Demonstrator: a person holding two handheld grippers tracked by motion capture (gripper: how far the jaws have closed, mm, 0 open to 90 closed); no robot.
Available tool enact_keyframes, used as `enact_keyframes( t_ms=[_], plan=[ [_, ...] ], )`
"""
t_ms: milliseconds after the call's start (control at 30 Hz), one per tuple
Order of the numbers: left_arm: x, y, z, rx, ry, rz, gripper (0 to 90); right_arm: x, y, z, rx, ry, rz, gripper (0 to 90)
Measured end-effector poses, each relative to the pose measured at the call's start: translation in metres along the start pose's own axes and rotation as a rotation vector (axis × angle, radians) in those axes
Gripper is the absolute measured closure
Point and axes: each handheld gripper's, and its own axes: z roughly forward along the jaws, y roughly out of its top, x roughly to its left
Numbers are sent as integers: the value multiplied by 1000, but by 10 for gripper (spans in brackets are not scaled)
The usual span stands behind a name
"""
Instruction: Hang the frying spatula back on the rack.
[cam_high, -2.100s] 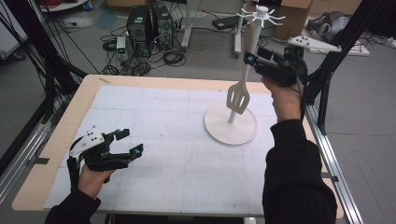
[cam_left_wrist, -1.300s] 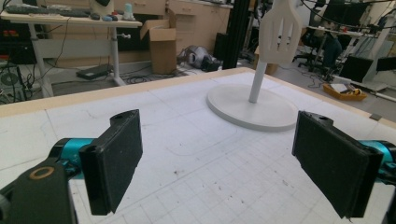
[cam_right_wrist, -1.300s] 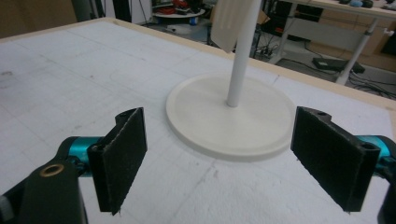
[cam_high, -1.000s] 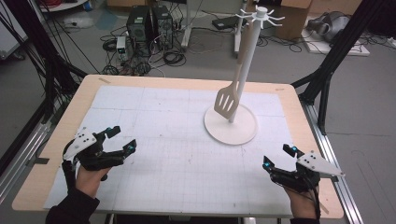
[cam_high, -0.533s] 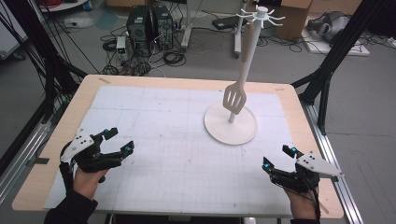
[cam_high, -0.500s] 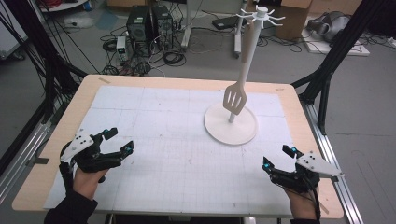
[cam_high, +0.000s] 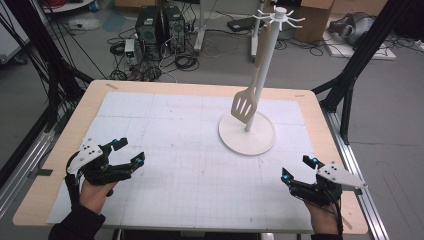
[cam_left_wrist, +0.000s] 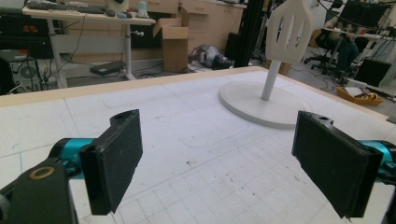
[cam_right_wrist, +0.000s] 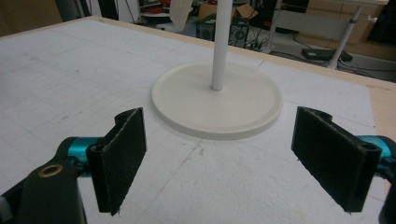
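Near edge of the counter (cam_high: 165, 200): left claw (cam_high: 129, 153) low over the white gridded mat, jaws spread wide, nothing between them. Right claw (cam_high: 299, 169) likewise near the front right corner, jaws released and empty. Both well apart from the stand.

Farther back, right of centre: white rack (cam_high: 263, 75) with a round base (cam_high: 247, 136) resting on the mat and an upright pole topped by a ring of hooks. Slotted spatula (cam_high: 244, 106) hangs from a hook, blade down, beside the pole and above the base.

Beyond the counter: floor with computer towers (cam_high: 160, 22), cables, cardboard boxes.
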Motion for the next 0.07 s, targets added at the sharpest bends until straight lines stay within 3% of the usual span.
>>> enact_keyframes(
  t_ms=[67],
  plan=[
    [0,0,0,3,-1,-1,167,0,0,0,1,0,-1,169]
  ],
)
